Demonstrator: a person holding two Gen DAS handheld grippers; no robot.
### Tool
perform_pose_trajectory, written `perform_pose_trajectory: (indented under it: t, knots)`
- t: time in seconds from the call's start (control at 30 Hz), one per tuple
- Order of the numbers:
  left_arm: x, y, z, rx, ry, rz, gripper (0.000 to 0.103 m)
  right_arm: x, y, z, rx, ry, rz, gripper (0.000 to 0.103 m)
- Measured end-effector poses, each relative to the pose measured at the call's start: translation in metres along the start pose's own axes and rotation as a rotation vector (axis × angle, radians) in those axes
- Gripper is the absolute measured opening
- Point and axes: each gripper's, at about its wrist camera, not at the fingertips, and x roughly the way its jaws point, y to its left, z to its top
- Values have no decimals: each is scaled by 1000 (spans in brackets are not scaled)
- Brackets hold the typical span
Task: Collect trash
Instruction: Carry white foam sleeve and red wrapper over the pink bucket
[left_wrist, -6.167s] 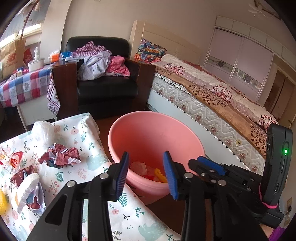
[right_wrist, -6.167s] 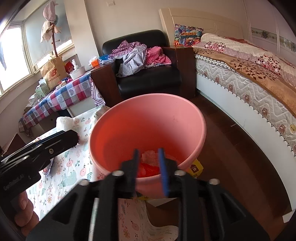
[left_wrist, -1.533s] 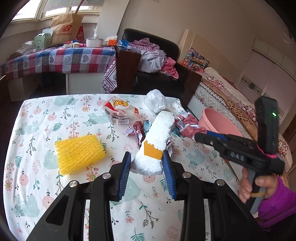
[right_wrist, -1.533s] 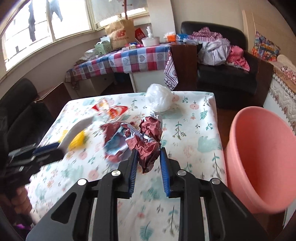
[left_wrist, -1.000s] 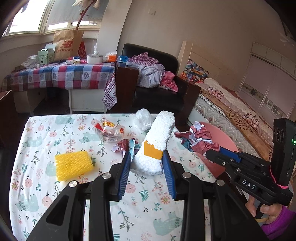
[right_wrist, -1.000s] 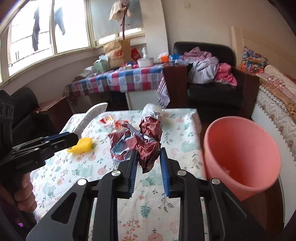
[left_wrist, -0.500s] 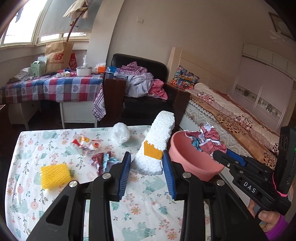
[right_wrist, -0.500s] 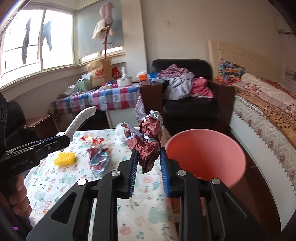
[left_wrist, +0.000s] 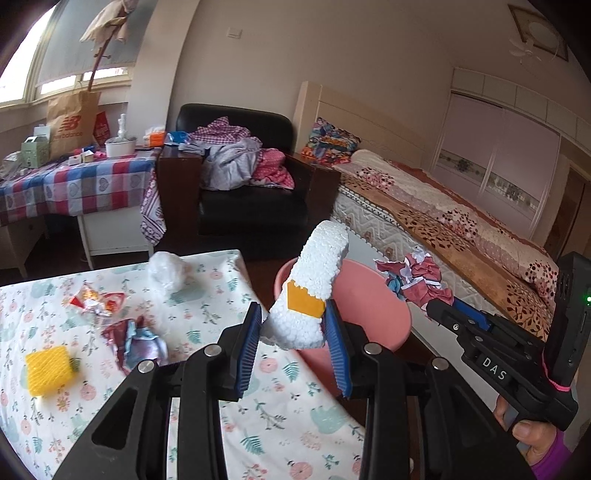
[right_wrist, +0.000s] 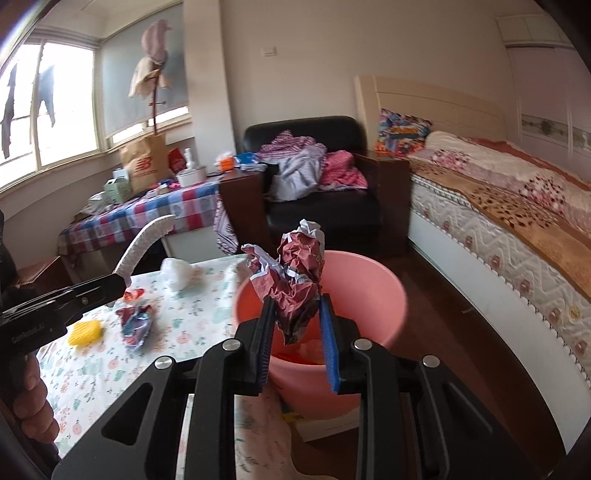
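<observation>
The left gripper points forward and somewhat down, its blue pads clamped on a white foam piece. The right gripper is angled likewise, jaws pinched narrow on a crumpled red wrapper. A hand grips the right handle; fingers wrap the left.

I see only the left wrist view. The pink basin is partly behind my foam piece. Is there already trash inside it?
Observer: Yes. The right wrist view looks into the pink basin; pale and red scraps lie at its bottom.
Operator: What does the right gripper hold, seen from its own side?
Observer: The right gripper is shut on the crumpled maroon wrapper, which in that view stands in front of the basin's opening.
Operator: Is my foam piece visible there?
Observer: Yes, the foam piece sticks up from the left gripper, over the table's far side.
</observation>
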Motion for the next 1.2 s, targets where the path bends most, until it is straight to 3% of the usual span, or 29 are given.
perform_pose_trajectory:
  t: [0.57,1.2]
  knots:
    - [82,-27,6,7,92,-17,34,37,-24,-9,54,61,-50,25]
    - [136,-41,-13,77,197,18,34,74,-36,-23,70,144,-80,25]
